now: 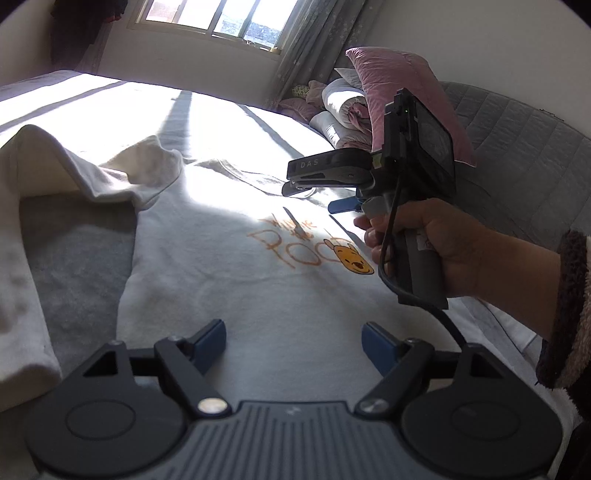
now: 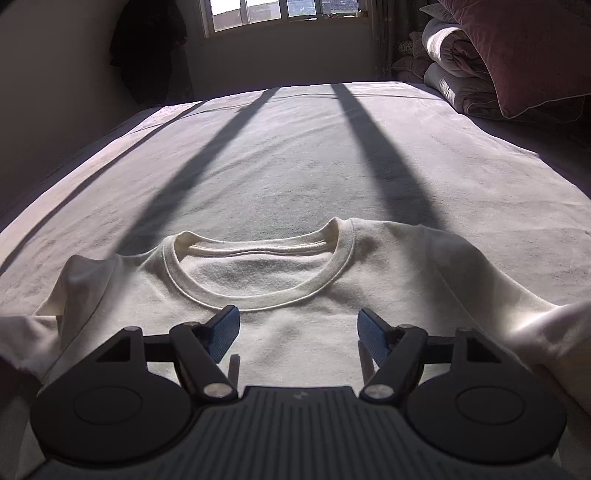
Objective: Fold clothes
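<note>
A cream sweatshirt lies front-up on the bed, its round collar toward the window and an orange cartoon-bear print on its chest. The left claw hovers over the lower body of the garment, its blue pads spread wide with nothing between them. The right claw hangs just below the collar, likewise released and empty, with bare cloth in its gap. In the left wrist view a hand holds the right tool's grip. One sleeve is bunched up at the left. Folded quilts and a pink pillow sit at the bed's far right.
</note>
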A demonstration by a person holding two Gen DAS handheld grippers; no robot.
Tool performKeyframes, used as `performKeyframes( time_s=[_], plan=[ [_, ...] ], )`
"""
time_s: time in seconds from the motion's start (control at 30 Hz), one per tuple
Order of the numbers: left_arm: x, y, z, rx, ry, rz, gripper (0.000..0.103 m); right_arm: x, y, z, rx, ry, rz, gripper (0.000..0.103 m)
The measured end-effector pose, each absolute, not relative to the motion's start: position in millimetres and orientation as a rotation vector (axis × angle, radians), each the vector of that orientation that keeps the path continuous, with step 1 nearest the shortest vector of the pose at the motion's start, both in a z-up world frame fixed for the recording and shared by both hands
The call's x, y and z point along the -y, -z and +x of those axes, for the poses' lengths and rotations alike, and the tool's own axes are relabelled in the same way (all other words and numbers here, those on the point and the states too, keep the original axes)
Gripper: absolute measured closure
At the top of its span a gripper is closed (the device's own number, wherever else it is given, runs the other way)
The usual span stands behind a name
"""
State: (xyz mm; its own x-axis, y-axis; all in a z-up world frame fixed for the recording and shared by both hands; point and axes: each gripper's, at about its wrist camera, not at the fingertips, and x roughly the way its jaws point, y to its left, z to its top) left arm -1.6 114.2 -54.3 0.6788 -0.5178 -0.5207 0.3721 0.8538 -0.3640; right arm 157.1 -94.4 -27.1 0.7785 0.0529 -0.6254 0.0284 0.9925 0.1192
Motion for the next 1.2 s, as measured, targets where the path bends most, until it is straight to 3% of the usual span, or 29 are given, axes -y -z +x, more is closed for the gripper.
performKeyframes(
  time_s=[0.7, 0.93, 1.2],
  plan=[
    [-57.4, 21.6, -2.1, -0.781, 0.455, -0.246, 0.021, 240.2, -58.3, -18.9, -0.605, 0.097, 0.132, 0.029],
    [-26.7, -0.5, -10.6, -0.812, 0.516, -0.193, 0.022, 296.8, -51.9, -54.6, -0.582, 0.057, 0.301, 0.029],
    [46.3, -35.4, -19.9, -0.844, 0.675, -0.213, 0.022, 356.9, -28.6, -62.0, -0.591, -0.100, 0.693, 0.029]
  ],
)
